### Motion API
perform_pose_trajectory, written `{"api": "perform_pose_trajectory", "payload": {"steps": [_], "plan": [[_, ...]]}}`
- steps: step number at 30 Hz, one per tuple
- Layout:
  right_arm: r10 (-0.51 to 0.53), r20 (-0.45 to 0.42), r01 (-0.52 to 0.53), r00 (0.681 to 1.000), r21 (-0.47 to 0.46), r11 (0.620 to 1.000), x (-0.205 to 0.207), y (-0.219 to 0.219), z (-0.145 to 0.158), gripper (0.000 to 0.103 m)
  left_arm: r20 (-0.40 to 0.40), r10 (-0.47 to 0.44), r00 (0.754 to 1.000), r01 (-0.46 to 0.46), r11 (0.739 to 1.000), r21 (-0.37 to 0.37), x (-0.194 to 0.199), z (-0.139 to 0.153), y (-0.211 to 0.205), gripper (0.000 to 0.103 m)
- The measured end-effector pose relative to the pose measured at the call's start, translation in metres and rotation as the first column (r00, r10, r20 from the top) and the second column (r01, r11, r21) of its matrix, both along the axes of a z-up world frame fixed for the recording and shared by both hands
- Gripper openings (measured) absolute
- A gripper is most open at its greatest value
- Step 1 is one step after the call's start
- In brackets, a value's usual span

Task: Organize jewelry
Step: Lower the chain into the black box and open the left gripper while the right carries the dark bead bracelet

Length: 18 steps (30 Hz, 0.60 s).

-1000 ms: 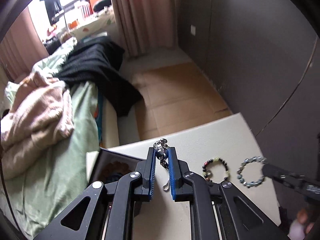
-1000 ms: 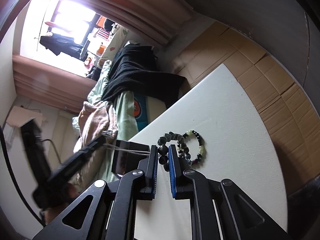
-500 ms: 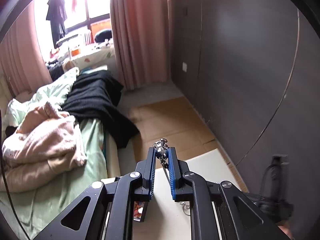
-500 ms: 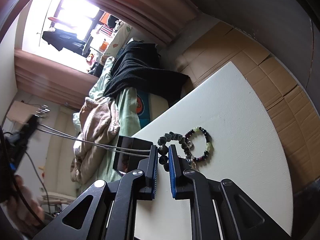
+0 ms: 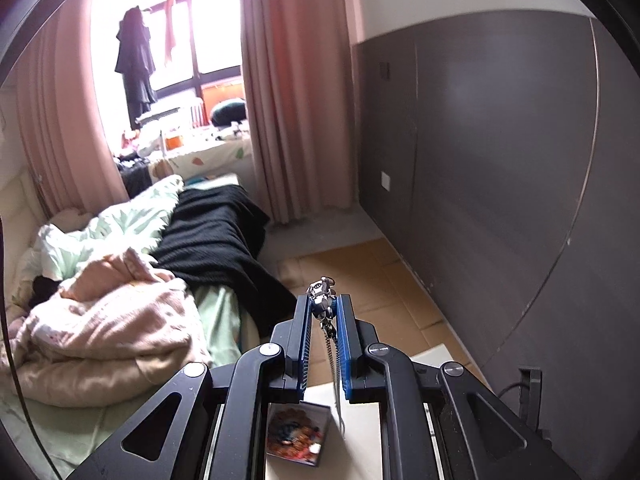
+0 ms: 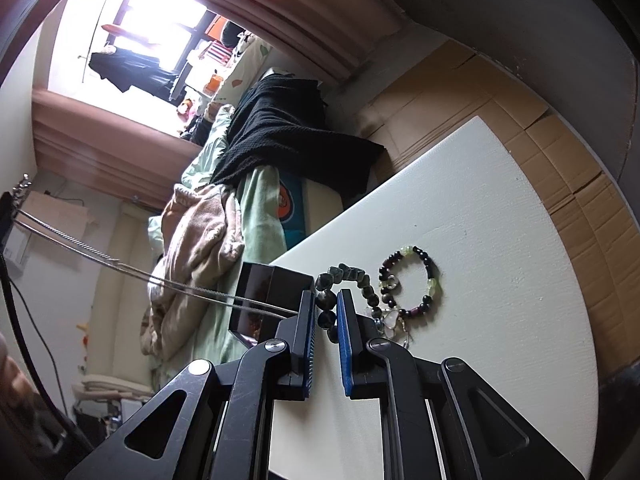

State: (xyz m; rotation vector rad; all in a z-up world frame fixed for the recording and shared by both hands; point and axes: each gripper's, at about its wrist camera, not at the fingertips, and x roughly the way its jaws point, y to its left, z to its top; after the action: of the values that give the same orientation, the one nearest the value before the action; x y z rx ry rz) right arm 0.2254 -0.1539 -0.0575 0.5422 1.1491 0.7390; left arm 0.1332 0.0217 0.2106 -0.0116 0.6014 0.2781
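Left gripper [image 5: 324, 312]: mine, pinching silver chain necklace [image 5: 322, 295] aloft above black jewelry box [image 5: 298, 436]. Right gripper [image 6: 325, 312]: clamping green bead bracelet [image 6: 348, 280] on white table [image 6: 480, 208], beside dark beaded bracelet [image 6: 430, 280].

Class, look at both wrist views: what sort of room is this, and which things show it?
Most likely a bedroom in a home: a bed heaped with a pink blanket and a black throw, and pink curtains beside a window hung with clothes.
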Motion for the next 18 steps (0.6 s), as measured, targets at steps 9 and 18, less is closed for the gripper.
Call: {"api": "perform_pose_trajectory", "payload": {"steps": [9, 18], "plan": [[0.019, 0.051, -0.022, 0.999, 0.067, 0.998, -0.008, 0.005, 0.015, 0.012, 0.037, 0.054, 0.998, -0.055, 0.998, 0.027, -0.008, 0.023, 0.026, 0.013], [0.042, 0.053, -0.044, 0.998, 0.055, 0.998, -0.012, 0.018, 0.015, 0.012, -0.010, 0.083, 0.996, -0.083, 0.996, 0.014, 0.003, -0.012, 0.047, 0.013]]}}
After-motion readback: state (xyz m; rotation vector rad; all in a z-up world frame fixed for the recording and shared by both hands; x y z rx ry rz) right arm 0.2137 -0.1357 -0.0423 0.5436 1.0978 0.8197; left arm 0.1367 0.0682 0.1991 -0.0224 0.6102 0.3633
